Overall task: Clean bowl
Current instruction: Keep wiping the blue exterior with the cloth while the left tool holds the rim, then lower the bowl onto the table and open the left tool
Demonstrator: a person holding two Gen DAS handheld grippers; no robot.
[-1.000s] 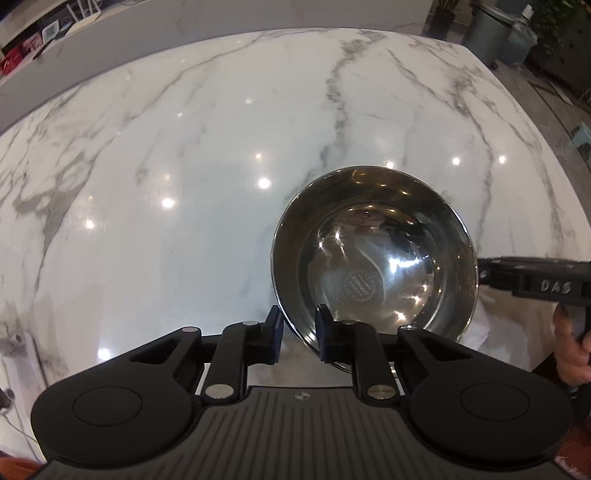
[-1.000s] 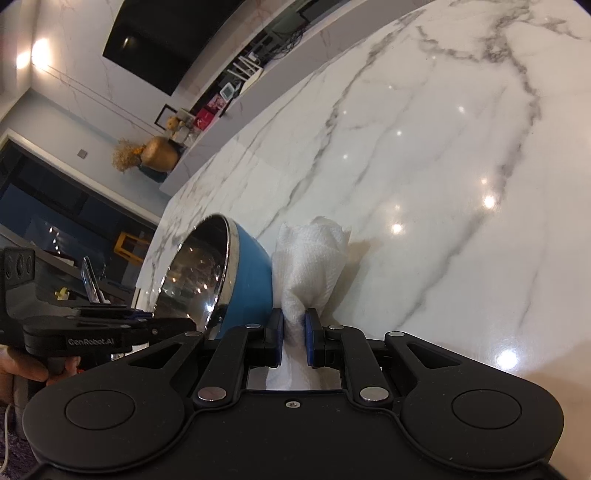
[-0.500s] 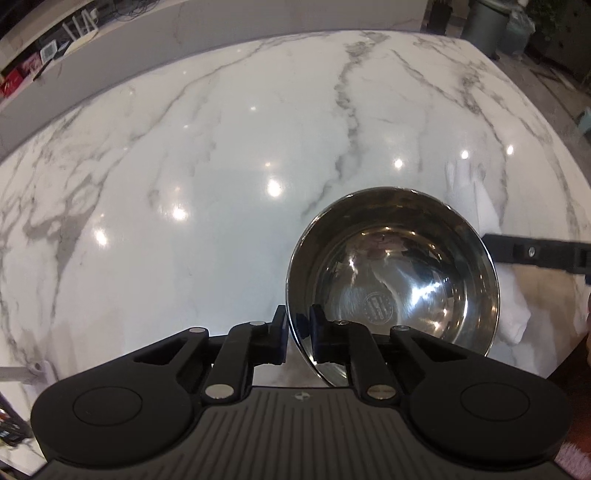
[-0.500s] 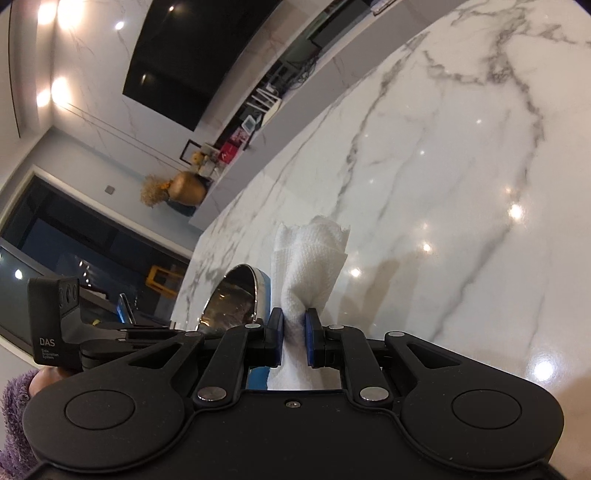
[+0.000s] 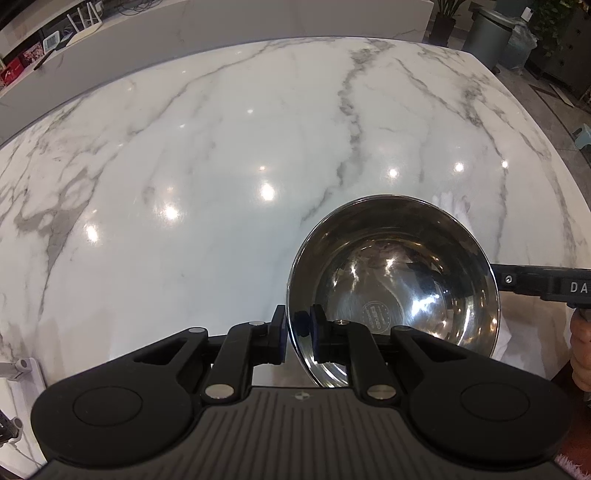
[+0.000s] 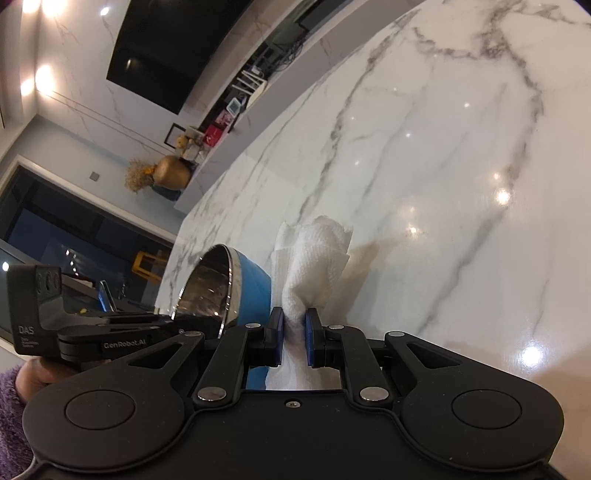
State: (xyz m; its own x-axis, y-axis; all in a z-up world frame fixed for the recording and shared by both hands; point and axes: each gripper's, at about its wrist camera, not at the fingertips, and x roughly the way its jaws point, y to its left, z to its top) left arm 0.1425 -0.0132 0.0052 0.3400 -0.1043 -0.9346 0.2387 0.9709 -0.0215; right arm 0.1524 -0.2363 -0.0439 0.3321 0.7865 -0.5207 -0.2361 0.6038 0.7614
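Note:
The bowl (image 5: pixel 399 288) is shiny steel inside and blue outside (image 6: pixel 251 291). It is tilted up off the marble table (image 5: pixel 221 166), its mouth turned toward the left wrist camera. My left gripper (image 5: pixel 297 332) is shut on the near rim, one finger inside and one outside. My right gripper (image 6: pixel 294 330) is shut on a crumpled white paper towel (image 6: pixel 314 258), held just right of the bowl's blue wall. From the left wrist view the right gripper's body (image 5: pixel 543 284) pokes in behind the bowl, with the towel mostly hidden.
The white marble tabletop (image 6: pixel 443 166) stretches wide beyond the bowl. A grey ledge with small items (image 5: pixel 33 59) runs along the far side. A person's hand (image 5: pixel 580 354) and a purple sleeve (image 6: pixel 11 398) hold the grippers. Bins (image 5: pixel 487 33) stand off the far right corner.
My left gripper's jaws have closed onto the bowl's rim and the bowl has tipped up and lifted off the table. The right gripper keeps the towel beside it.

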